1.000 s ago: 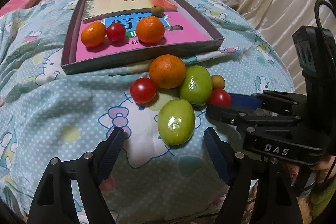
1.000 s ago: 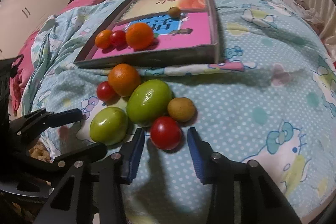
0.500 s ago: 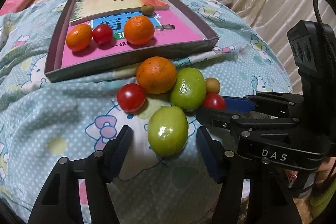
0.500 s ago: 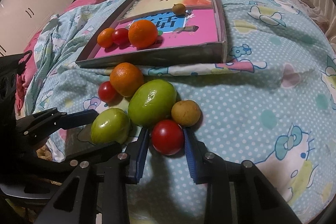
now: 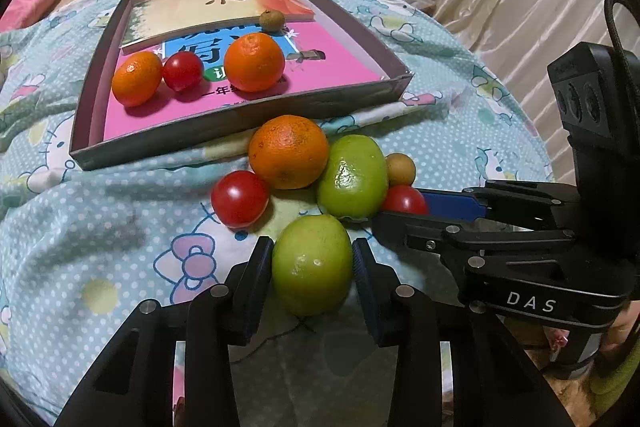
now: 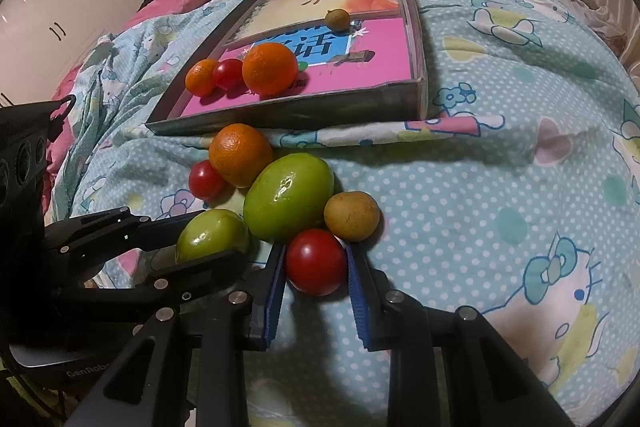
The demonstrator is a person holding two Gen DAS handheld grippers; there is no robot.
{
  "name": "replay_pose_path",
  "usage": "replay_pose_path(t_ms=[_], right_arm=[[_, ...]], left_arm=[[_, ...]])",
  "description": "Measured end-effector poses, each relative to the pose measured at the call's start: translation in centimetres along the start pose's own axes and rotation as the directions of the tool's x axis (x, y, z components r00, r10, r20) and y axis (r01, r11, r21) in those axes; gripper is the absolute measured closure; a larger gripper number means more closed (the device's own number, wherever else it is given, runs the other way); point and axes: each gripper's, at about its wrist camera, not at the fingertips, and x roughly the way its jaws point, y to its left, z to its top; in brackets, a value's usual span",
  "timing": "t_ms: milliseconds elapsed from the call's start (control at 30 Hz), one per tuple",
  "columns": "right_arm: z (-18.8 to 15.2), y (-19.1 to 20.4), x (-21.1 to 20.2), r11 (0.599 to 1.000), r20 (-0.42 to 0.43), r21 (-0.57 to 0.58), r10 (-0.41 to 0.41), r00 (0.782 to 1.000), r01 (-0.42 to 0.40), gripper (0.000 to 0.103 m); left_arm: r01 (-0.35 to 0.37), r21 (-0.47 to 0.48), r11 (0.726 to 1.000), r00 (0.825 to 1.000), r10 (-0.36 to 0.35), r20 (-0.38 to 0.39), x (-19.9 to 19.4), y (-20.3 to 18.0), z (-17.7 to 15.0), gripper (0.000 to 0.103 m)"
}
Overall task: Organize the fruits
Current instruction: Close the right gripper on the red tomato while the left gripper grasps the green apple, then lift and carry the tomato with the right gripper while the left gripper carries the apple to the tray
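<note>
While the left gripper (image 5: 312, 263) pinches the near green fruit (image 5: 311, 265) and the right gripper (image 6: 316, 263) pinches a tomato (image 6: 316, 262), both on the bed (image 6: 500, 187) before the tray (image 6: 288, 113), lift each straight up, clear of neighbours, squeezing lightly.

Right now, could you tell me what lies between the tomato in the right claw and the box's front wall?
In the right wrist view, the larger green fruit lies between that tomato and the box wall, then bare bedsheet.
</note>
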Motion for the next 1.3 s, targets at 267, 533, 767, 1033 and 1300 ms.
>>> replay_pose_path(t_ms=[267, 533, 767, 1033, 1300], right_arm=[[-0.2, 0.2, -1.6, 0.999, 0.061, -0.022, 0.031, 0.998, -0.030, 0.073], [-0.2, 2.1, -3.4, 0.993, 0.136, -0.107, 0.070, 0.988, -0.056, 0.073], [-0.1, 3.1, -3.9, 0.989, 0.171, -0.142, 0.067, 0.983, -0.043, 0.073], [0.2, 3.8, -5.2, 0.984, 0.257, -0.176, 0.057, 0.965, -0.012, 0.073], [0.6, 3.9, -5.9, 0.984, 0.304, -0.180, 0.054, 0.951, 0.002, 0.073]], left_arm=[[0.024, -0.019, 1.000, 0.999, -0.024, 0.043, -2.0, 0.2, -0.3, 0.062], [0.021, -0.057, 0.998, 0.995, -0.015, 0.097, -3.9, 1.3, -0.1, 0.062], [0.012, -0.079, 0.997, 0.992, -0.001, 0.127, -4.9, 2.1, 0.3, 0.062], [-0.028, -0.092, 0.995, 0.984, 0.044, 0.174, -6.2, 3.1, 0.7, 0.062], [-0.063, -0.120, 0.991, 0.970, 0.089, 0.227, -7.7, 4.4, 1.2, 0.062]])
